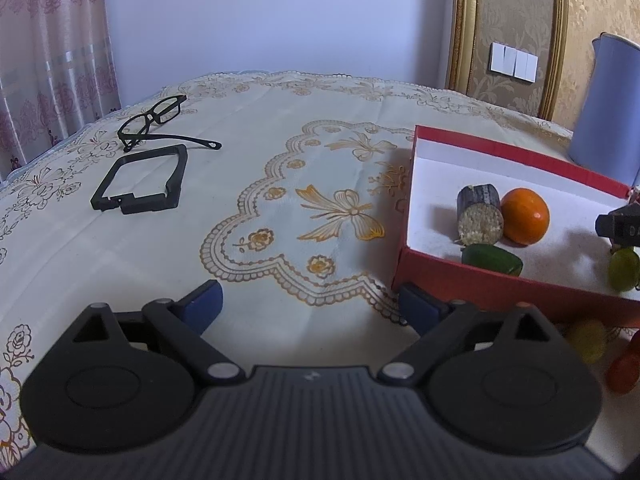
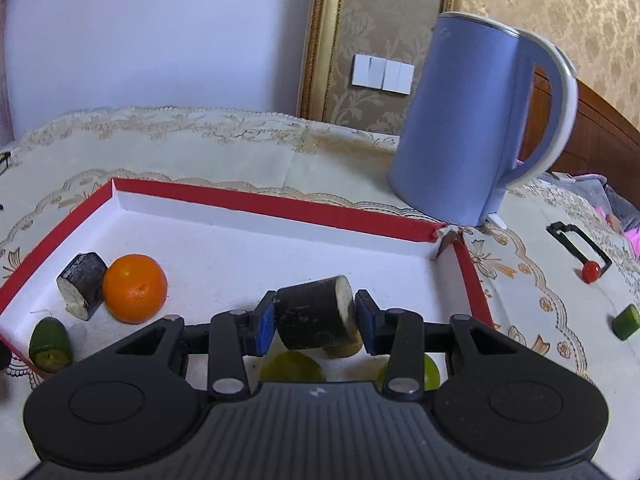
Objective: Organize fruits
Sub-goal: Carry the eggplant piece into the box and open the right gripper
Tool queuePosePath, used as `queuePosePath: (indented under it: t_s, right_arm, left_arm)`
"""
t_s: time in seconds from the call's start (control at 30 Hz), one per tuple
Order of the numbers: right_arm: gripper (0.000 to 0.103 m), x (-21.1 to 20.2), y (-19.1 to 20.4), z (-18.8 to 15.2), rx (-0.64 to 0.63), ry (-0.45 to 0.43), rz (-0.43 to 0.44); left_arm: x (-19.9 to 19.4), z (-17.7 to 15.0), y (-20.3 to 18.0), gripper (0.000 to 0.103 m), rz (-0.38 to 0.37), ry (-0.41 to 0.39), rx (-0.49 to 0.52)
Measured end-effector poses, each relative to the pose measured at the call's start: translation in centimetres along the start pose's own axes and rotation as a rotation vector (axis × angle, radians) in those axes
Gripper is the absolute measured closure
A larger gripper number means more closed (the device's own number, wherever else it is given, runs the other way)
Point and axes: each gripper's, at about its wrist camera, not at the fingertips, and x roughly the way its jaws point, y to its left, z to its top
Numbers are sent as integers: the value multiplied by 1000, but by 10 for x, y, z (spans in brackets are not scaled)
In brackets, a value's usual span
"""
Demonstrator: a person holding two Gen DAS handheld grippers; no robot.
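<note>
**Inspector:** Count, largest first.

**Assistant:** One table under a cream patterned cloth (image 1: 304, 184). One blue kettle (image 2: 460, 128), standing just beyond the far right corner of the box. One red box (image 2: 256, 200), white inside, with its far right corner torn.

**Inspector:** Contents of the box?

**Assistant:** At the left end, one dark cane piece (image 2: 82, 286) touching one orange (image 2: 134, 288), and one green cut piece (image 2: 50, 346) near the front wall. Two yellow-green round fruits, a left one (image 2: 292, 366) and a right one (image 2: 430, 370), lie low under the right gripper, partly hidden.

**Inspector:** Grippers?

**Assistant:** The right gripper (image 2: 316, 320) is over the box with its pads pressed on a second cane piece (image 2: 314, 316), tilted, pale cut end to the right. The left gripper (image 1: 310, 306) stands wide with nothing between its fingers, just left of the box's near corner.

**Inspector:** Outside the box?

**Assistant:** On the right, one black frame part (image 2: 576, 240), one small red fruit (image 2: 591, 271) touching it, and one green piece (image 2: 626, 322) nearer. On the far left, one pair of black glasses (image 1: 156, 120) and a second black frame (image 1: 140, 180). The kettle crowds the far right corner.
</note>
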Motion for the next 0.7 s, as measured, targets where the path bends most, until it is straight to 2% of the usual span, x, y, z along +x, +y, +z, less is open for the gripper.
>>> queuePosePath:
  t_s: [0.23,0.3,0.33,0.37,0.4,0.53,0.7]
  right_arm:
    - [62,3,2,3,4,-2,14]
    - [57,0,1,5,7,-15,20]
    - [50,-4,0,5,14,-24,17]
    - [41,-9,-2,5,21,-40,17]
    - [38,-15,-4,5,26,-59,18]
    - [36,-50,-11,-3,19,-126,21]
    - [34,-96,-26,-38,-4,-150,31]
  left_arm:
    - [1,0,0,7,1,1,-1]
    - [1,0,0,7,1,2,-1]
    - [1,0,0,7,2,2,-1]
    - [2,0,0,7,3,3,-2]
    - [2,0,1,7,2,3,-2]
    - [2,0,1,5,6,6,-3]
    - [3,-1,2,4,9,7,-2]
